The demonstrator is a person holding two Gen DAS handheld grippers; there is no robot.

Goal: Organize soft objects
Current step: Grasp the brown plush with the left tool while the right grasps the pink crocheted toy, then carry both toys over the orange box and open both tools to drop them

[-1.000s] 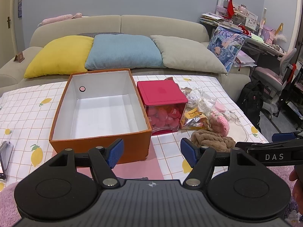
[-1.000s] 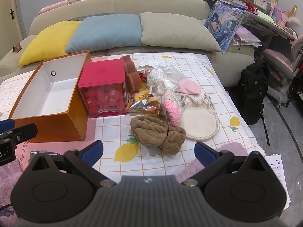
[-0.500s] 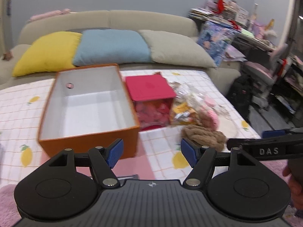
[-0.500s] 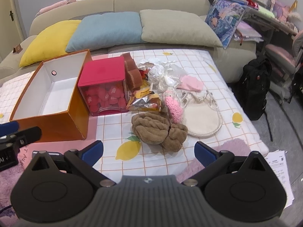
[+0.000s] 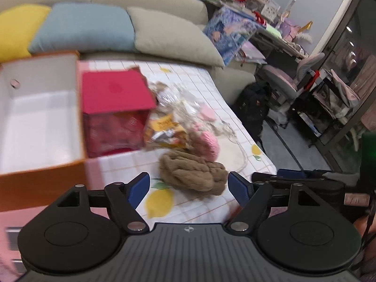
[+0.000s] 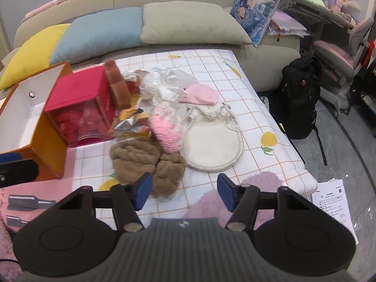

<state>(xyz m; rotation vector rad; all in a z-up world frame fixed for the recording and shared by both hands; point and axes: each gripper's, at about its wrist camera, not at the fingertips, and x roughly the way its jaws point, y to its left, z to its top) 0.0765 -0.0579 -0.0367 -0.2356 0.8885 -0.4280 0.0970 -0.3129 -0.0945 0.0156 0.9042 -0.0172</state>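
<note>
The brown fuzzy scarf (image 6: pixel 148 162) lies bundled on the lemon-print tablecloth (image 6: pixel 253 122), near the front edge of the table and just ahead of both grippers. Touching its far side is a pink knitted piece (image 6: pixel 164 134), and beside that, to the right, rests a cream drawstring pouch (image 6: pixel 211 145); a pale pink cloth (image 6: pixel 202 94) lies farther back. A crinkled snack packet (image 6: pixel 131 124) and some clear plastic wrapping (image 6: pixel 164 82) sit between the scarf and a red-lidded clear box (image 6: pixel 80 108), which stands against an open orange box (image 6: pixel 40 136) with a white interior. The right gripper (image 6: pixel 184 191) hovers over the scarf's near right end, its jaws closing, the left pad overlapping the scarf's edge in the view though no fabric is pinched between the pads. The left gripper (image 5: pixel 189 188) has its jaws opening and stands wide, the scarf (image 5: pixel 192 174) lying just beyond the blue pads; this view is blurred, so whether a pad brushes the fabric is hard to judge. The right gripper's finger (image 5: pixel 291 176) shows at the right of the left wrist view. Yellow, blue and beige cushions (image 6: pixel 188 23) line the sofa behind.
</note>
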